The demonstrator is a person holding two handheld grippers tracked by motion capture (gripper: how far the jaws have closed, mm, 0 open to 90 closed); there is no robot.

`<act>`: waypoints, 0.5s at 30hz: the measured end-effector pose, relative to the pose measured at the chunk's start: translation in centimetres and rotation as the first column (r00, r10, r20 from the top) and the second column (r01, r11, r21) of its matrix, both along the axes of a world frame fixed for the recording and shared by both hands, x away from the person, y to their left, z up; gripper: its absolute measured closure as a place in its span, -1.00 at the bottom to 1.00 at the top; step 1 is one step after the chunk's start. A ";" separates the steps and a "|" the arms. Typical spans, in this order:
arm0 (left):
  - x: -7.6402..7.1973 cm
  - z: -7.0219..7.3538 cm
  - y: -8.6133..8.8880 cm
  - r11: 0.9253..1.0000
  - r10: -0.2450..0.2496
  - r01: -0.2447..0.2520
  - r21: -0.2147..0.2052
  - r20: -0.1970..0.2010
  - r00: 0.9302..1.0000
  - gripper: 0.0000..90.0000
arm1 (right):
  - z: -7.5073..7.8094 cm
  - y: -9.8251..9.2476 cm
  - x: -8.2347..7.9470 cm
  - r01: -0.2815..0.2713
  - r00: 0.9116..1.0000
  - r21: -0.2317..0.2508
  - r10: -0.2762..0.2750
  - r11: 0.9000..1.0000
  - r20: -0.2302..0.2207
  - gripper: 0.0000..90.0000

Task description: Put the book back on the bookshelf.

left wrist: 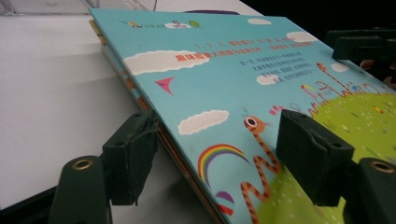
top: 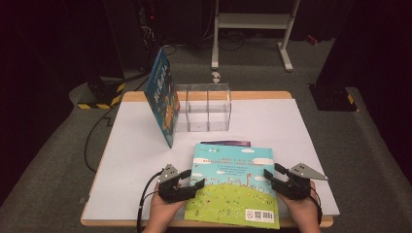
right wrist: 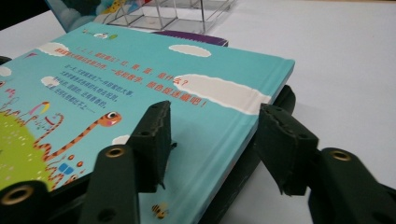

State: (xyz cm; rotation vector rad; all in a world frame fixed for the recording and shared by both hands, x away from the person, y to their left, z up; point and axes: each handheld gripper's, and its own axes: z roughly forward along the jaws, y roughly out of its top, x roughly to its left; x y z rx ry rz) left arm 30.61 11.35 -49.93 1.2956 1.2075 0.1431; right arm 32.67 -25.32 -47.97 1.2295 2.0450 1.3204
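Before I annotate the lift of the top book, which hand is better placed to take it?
Left, probably. The left tool straddles the top book at its open page edge, one jaw above and one below. The right tool straddles the thick spine, jaws not visibly pressing.

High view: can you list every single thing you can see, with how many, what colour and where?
Picture book: one, sky blue and green cover, flat at the table's near edge, on top of a stack.
Purple book: one, only its edge peeks out beneath, far side.
Standing book: one, blue, leaning on the box's left.
Clear box: one, see-through, with dividers, far middle.
Table: one, white top.
Left gripper: one, black, jaws astride the picture book's left edge.
Right gripper: one, black, astride its right edge.
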 end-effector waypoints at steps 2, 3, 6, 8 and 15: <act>0.0 -0.1 0.1 1.000 -0.005 0.005 -0.008 -0.004 1.000 -0.37 | -0.1 0.0 -0.2 -0.010 1.000 0.014 0.010 1.000 -0.015 -0.13; 0.1 -0.2 0.1 1.000 -0.007 0.007 -0.009 -0.008 1.000 -0.40 | -0.1 0.0 -0.3 -0.016 0.999 0.025 0.017 1.000 -0.028 -0.20; 0.2 -0.3 -0.1 1.000 -0.007 0.007 -0.015 -0.021 1.000 -0.49 | -0.2 0.1 -0.4 -0.037 0.996 0.057 0.041 0.998 -0.080 -0.34; 0.3 -0.3 -0.2 1.000 -0.006 0.006 -0.014 -0.020 1.000 -0.50 | -0.3 0.1 -0.4 -0.037 0.995 0.068 0.044 0.997 -0.095 -0.42; 0.4 -0.4 -0.1 1.000 -0.019 0.018 -0.014 -0.020 1.000 -0.53 | -0.5 -0.1 -0.3 -0.053 0.989 0.099 0.066 0.994 -0.133 -0.48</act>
